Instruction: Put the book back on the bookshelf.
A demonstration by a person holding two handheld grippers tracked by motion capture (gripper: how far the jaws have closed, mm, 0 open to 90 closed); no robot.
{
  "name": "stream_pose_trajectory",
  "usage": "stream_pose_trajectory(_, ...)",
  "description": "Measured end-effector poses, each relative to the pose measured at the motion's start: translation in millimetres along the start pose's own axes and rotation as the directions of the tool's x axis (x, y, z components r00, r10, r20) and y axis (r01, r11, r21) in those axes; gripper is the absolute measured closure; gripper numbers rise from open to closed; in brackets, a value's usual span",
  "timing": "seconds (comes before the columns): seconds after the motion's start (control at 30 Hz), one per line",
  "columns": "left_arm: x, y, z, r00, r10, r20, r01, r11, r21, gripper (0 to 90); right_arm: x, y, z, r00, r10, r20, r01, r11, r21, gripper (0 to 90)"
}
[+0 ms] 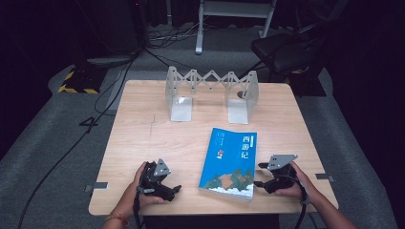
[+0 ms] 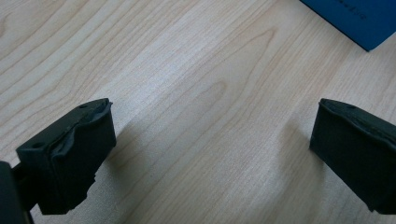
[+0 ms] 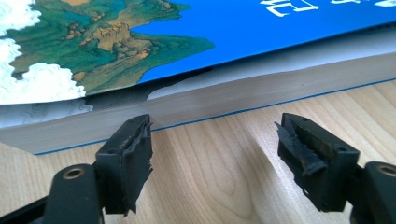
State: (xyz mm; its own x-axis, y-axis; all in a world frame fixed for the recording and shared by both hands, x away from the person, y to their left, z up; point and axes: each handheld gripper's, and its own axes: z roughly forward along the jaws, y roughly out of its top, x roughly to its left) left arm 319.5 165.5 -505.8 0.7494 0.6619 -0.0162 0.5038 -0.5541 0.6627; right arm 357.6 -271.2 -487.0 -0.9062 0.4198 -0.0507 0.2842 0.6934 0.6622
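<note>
Light wooden table (image 1: 143,143), rounded corners, set on grey carpet; black cables trailing over the floor to the left.

At the far edge, a clear folding book rack (image 1: 211,93), zigzag lattice between two upright end plates, standing upright, well apart from the rest.

Blue book (image 1: 229,161) lying flat, face up, on the near half of the table, right of centre, slightly tilted; white characters on the cover, landscape picture along its near end. Front cover lifted a little off the page block at the edge facing the right tool.

Left hand (image 1: 138,188) in from the bottom edge, forearm angled inward, wrapped around the left tool (image 1: 175,189) low over bare wood, near the front edge, clearly apart from the book. Jaws wide apart, nothing between them; only a blue corner of the book at top right in the left gripper view.

Right hand (image 1: 295,183) gripping the right tool (image 1: 260,174) just beside the book's right edge, pointing at it. Jaws apart, level with the page block (image 3: 261,88), tips close to it; contact not clear.
</note>
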Motion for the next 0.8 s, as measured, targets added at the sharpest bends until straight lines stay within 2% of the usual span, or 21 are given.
stream_pose_trajectory(0.47, -4.1, 0.9, -2.1, 0.9997, -0.018, -0.015, 0.019, 0.9998, 0.012, 2.9, -0.4, 8.7, -13.6, 0.999, 0.044, 0.001, -0.043, 0.995, -0.092, 25.9)
stream_pose_trajectory(0.53, -5.7, 2.8, -3.6, 0.9998, -0.003, -0.02, 0.003, 0.9999, 0.015, 7.7, 0.2, 12.1, -14.5, 0.999, 0.045, 0.007, -0.044, 0.995, -0.092, 25.9)
stream_pose_trajectory(0.6, -9.5, 5.5, -4.5, 1.0, 0.004, -0.006, -0.004, 0.9999, 0.012, 16.5, 1.0, 17.0, -15.5, 0.9992, 0.037, 0.015, -0.036, 0.995, -0.09, 25.9)
stream_pose_trajectory(0.63, -12.1, 7.6, -5.2, 0.9998, 0.022, -0.002, -0.022, 0.9997, 0.011, 19.4, 1.5, 19.4, -15.8, 0.999, 0.04, 0.02, -0.038, 0.995, -0.094, 25.9)
stream_pose_trajectory(0.7, -19.3, 13.3, -7.2, 0.999, 0.044, 0.01, -0.044, 0.999, -0.008, 16.4, 1.8, 23.8, -16.6, 0.9987, 0.046, 0.021, -0.044, 0.994, -0.1, 25.8)
stream_pose_trajectory(0.8, -33.9, 29.0, -10.8, 0.9949, 0.08, 0.061, -0.077, 0.9958, -0.049, 17.2, 2.2, 29.5, -19.5, 0.9976, 0.063, 0.028, -0.059, 0.991, -0.119, 25.4)
